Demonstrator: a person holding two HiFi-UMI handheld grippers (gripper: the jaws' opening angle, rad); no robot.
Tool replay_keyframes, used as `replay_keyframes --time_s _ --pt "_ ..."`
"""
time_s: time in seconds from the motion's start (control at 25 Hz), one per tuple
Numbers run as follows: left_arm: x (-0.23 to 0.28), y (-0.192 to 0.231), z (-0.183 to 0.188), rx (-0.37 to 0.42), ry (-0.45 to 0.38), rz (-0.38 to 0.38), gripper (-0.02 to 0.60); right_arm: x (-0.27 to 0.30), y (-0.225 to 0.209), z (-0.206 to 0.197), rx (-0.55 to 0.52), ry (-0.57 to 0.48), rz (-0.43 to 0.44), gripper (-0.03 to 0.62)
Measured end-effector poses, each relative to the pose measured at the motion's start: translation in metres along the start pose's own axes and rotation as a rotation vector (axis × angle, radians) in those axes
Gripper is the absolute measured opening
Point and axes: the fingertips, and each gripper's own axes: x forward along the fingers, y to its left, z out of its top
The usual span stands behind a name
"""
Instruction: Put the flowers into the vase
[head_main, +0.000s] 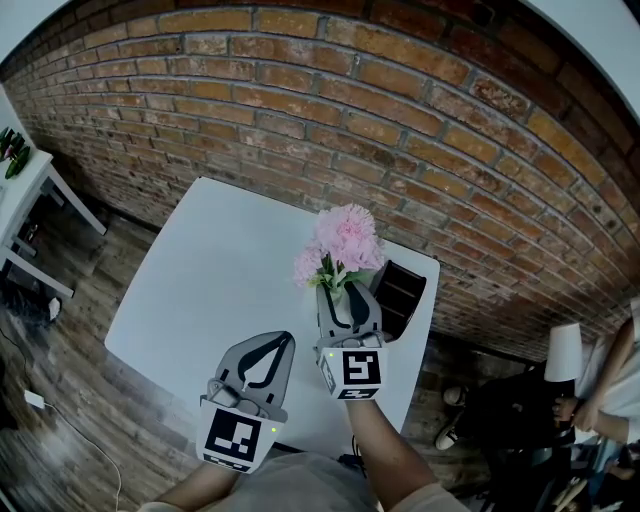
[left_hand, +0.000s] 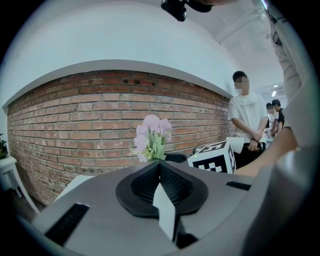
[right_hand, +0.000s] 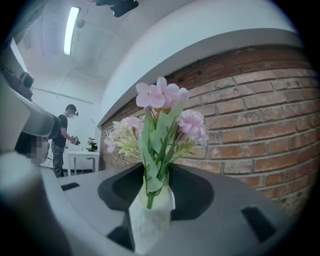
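Right gripper (right_hand: 152, 172) spread, jaws flanking the vase (right_hand: 149, 215) without pressing — flowers (right_hand: 160, 125) already stand in the vase, so release seems in hand; next, withdraw straight back, not nudging the vase.

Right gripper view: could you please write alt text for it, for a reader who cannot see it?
Pink flowers on green stems stand in a white vase between the open jaws of the right hand-held gripper. A brick wall runs behind on the right; far off on the left, a person stands by a small white table.
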Motion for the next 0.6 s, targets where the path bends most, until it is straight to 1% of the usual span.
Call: replay_keyframes --time_s 0.28,0.6 --pt "-0.001 0.000 0.003 -0.003 -0.003 0.002 0.008 -0.001 0.004 -0.010 -0.022 0.067 0.000 0.158" --pt "-0.002 -0.003 0.003 0.009 -0.016 0.005 0.008 -0.006 0.008 -0.019 -0.050 0.139 -0.008 0.187"
